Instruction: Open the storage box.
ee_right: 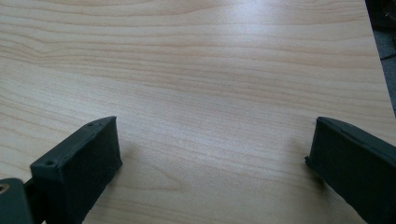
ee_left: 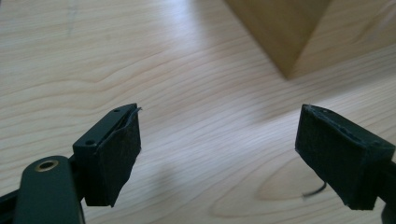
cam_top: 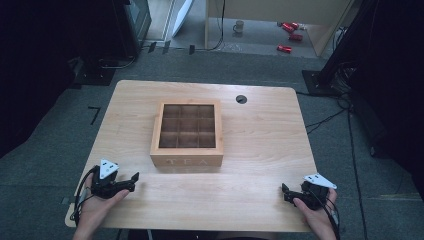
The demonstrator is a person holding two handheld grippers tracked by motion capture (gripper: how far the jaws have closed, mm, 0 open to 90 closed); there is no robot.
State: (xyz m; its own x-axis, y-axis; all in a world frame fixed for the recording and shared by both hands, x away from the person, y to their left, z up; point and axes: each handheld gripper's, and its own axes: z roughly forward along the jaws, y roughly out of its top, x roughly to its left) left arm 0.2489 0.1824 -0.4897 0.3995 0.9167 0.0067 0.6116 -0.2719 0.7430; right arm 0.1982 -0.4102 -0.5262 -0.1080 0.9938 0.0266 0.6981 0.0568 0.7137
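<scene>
Both my grippers, left and right, sit wide open and empty on the table. Tea box is dead center, so I'd come in level from both sides.

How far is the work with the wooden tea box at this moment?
Nothing looks done yet: the tea box sits closed mid-table. Nothing is in hand either; the left gripper and right gripper rest open near the table's front edge, apart from the box. Reaching for the box and handling it are all left.
</scene>
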